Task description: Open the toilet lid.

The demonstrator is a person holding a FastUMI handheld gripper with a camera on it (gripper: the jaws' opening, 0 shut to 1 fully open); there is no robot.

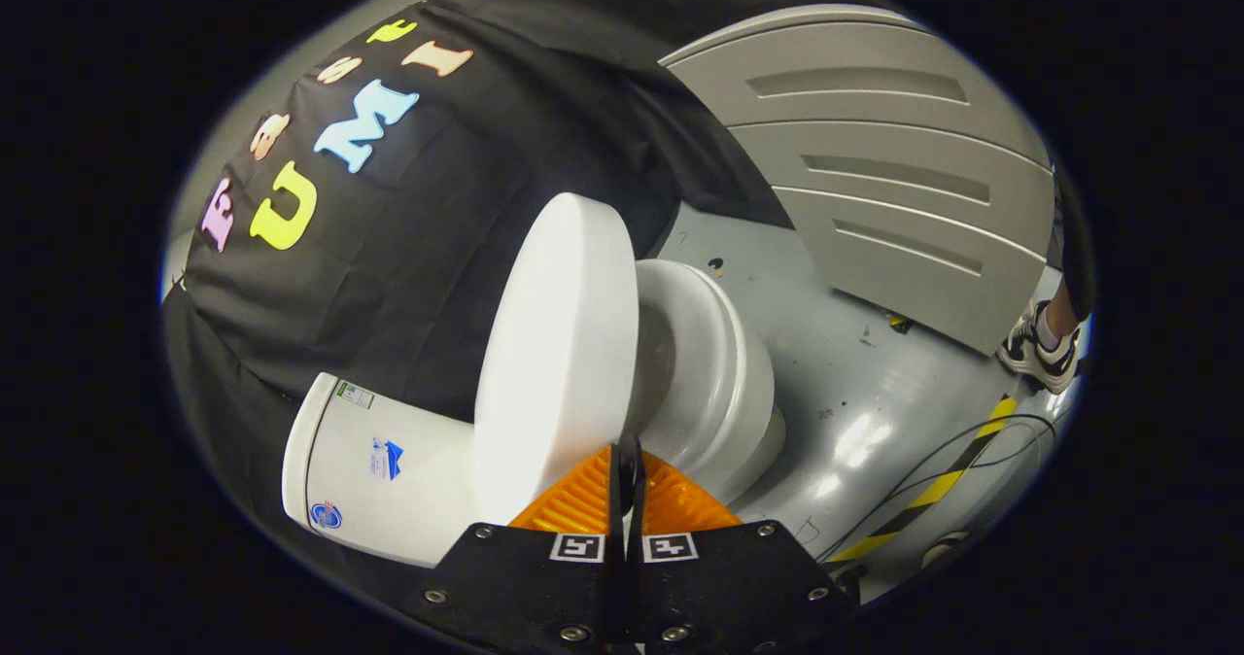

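Tongs (625,461) look pinched together on the front edge of the glossy white plastic toilet lid (559,344), already raised off the seat (709,363). Stiff, light, slippery, I'd guess; hold the rim.

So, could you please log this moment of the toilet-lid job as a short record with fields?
toilet lid: raised, well clear of the seat
seat: down on the bowl, uncovered
tank: behind the lid
gripper: fingers nearly together, pinching the lid's front edge
floor: grey, cables and a striped tape line
bystander: a shoe by the grey panel
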